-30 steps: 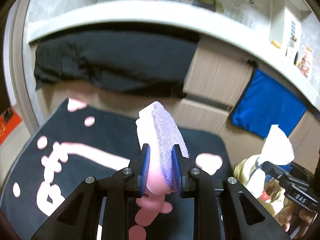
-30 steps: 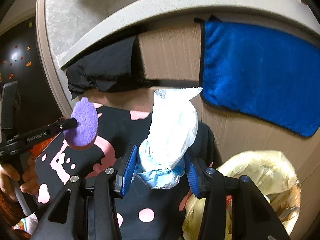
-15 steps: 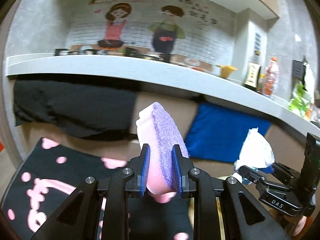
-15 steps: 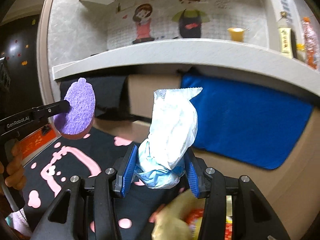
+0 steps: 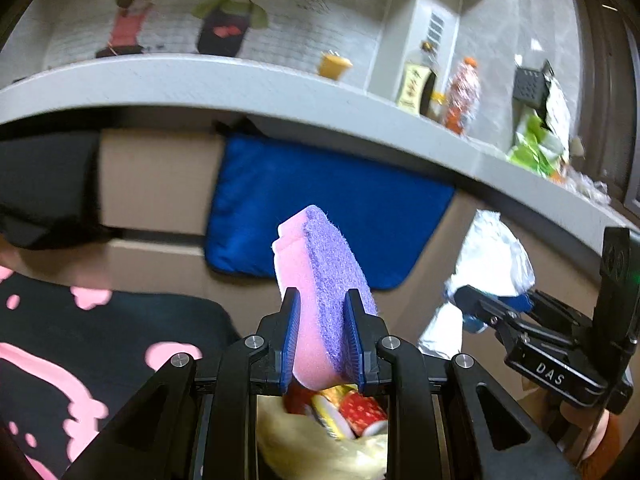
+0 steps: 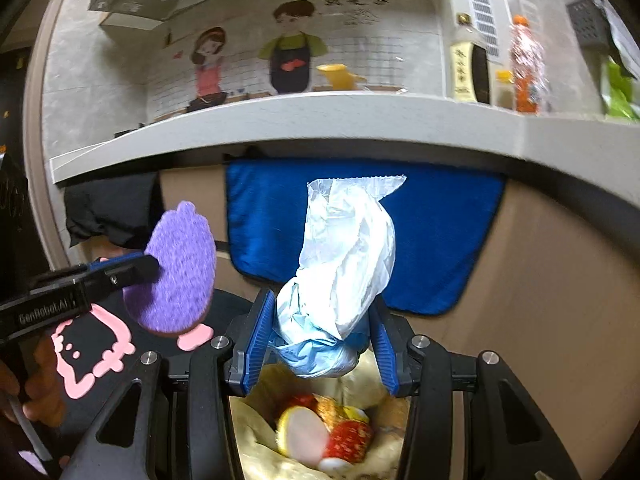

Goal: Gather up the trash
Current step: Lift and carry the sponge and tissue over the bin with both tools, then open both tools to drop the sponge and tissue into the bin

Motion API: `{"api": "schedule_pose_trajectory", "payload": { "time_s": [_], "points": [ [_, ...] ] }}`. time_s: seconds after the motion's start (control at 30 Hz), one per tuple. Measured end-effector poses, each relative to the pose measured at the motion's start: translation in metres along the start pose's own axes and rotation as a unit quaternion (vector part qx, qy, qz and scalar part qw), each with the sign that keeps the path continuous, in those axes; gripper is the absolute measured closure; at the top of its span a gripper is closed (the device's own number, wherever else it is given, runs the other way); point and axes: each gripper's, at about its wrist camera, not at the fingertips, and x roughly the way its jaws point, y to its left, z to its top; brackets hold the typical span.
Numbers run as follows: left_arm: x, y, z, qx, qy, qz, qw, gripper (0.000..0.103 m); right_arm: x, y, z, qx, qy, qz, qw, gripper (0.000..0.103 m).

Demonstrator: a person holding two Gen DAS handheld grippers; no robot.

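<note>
Both tools have swung over the yellow trash bag (image 6: pixel 320 452) since a second ago: left tool (image 5: pixel 320 338) clamps the pink-and-purple sponge (image 5: pixel 320 280), right tool (image 6: pixel 320 340) grips a crumpled white-and-blue bag (image 6: pixel 340 264), seemingly directly above the bag's opening.

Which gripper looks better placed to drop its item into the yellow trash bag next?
Either, narrowly the right. The right gripper holds the crumpled plastic bag directly above the yellow trash bag opening. The left gripper, clamping the sponge, is also above it.
</note>
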Motion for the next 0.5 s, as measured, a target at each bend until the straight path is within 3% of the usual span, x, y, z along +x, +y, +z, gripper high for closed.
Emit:
{"api": "schedule_pose_trajectory", "payload": {
  "time_s": [0.23, 0.5],
  "points": [
    [0.042, -0.013, -0.023, -0.001, 0.049, 0.001, 0.9988, 0.08, 0.015, -0.032, -0.021, 0.036, 0.022, 0.005, 0.999, 0.059],
    [0.067, -0.01, -0.037, -0.003, 0.081, 0.003, 0.9967, 0.079, 0.036, -0.04, -0.04, 0.051, 0.048, 0.015, 0.997, 0.059]
  ]
}}
